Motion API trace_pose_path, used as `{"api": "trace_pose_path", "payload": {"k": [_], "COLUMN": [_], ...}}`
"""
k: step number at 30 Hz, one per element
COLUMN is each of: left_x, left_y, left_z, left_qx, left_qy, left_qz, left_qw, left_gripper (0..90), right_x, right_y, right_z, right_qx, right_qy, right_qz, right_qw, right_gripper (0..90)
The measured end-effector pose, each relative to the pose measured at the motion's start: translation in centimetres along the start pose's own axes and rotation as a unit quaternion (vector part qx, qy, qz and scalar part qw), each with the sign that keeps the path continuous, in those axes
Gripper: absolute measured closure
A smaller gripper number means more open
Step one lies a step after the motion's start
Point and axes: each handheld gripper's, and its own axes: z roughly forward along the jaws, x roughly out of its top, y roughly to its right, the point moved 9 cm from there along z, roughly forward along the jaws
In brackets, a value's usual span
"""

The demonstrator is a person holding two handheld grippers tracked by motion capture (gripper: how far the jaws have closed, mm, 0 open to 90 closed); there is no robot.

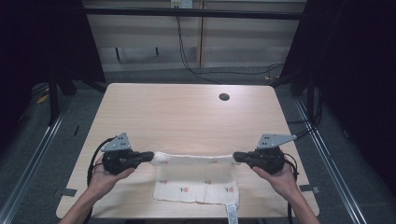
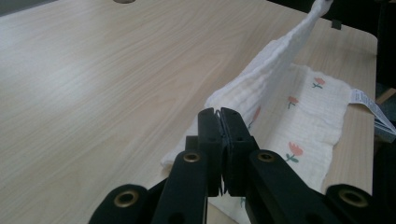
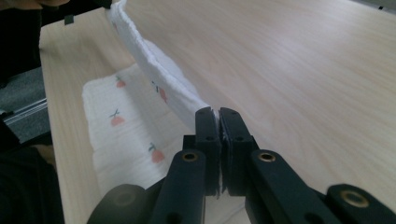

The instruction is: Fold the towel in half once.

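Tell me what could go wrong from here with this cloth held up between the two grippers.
The left gripper and right gripper each pinch only a thin corner of the cloth, so a corner could slip out if it is pulled tighter. The near edge and its label lie at the table's front edge, so the cloth might slide off. If the raised edge is carried unevenly, the fold may land crooked.

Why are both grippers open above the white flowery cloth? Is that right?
Not open: the left gripper and right gripper are each shut on an edge of the cloth, lifting it off the table. Both gripper views show this.
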Motion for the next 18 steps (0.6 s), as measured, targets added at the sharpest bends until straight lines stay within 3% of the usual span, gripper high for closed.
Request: {"api": "trace_pose_path", "payload": {"k": [6, 10, 18], "left_x": [-1.9, -3.1, -4.3], "left_y": [1.1, 1.6, 2.9], "left_z": [0.6, 1.0, 1.4], "left_qx": [-0.012, -0.019, -0.036], "left_qy": [-0.022, -0.028, -0.043], "left_qz": [0.001, -0.009, 0.007], "left_qw": [0.9997, 0.9994, 0.9984], "left_gripper": [88.0, 87.8, 86.9], "right_x": [-2.0, -3.6, -6.1], "right_y": [-1.3, -1.7, -2.8], "right_z": [0.2, 0.7, 1.5], "right_qx": [-0.004, -0.001, 0.014], "right_qy": [-0.015, -0.03, -0.052], "right_qz": [-0.001, 0.002, 0.007], "right_qw": [0.9999, 0.9996, 0.9985], "right_gripper": [86.8, 86.8, 85.7]}}
